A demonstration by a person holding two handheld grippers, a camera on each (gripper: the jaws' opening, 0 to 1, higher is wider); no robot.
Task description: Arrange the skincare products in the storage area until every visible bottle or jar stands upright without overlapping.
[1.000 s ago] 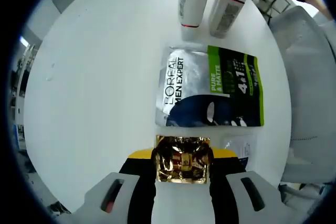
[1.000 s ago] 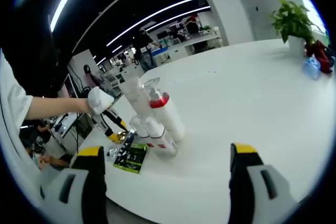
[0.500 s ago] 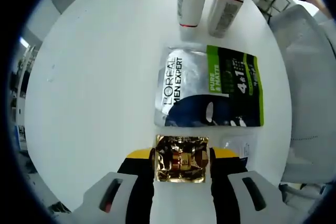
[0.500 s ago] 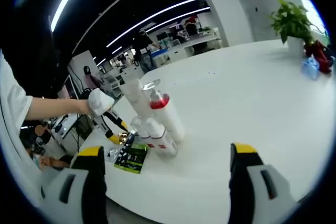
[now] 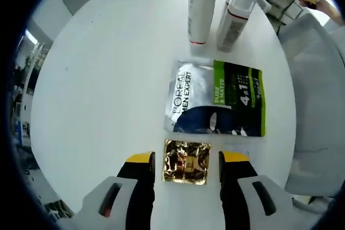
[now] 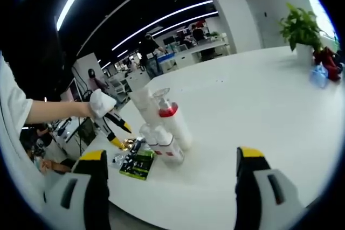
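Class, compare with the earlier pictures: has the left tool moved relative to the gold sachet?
Yes. The left tool has drawn back from the gold sachet, which now lies flat on the table between opened jaws.

— How many sachets do you count ahead of your left jaws?
— I count two: one gold sachet and one silver-and-green face-mask sachet.
— And bottles?
— I count two bottles standing beyond the sachets.

Skincare products grouped near one edge of the round white table.
A gold foil sachet lies flat just beside the silver-and-green mask sachet; past them stand a white tube and a red-banded bottle, upright.
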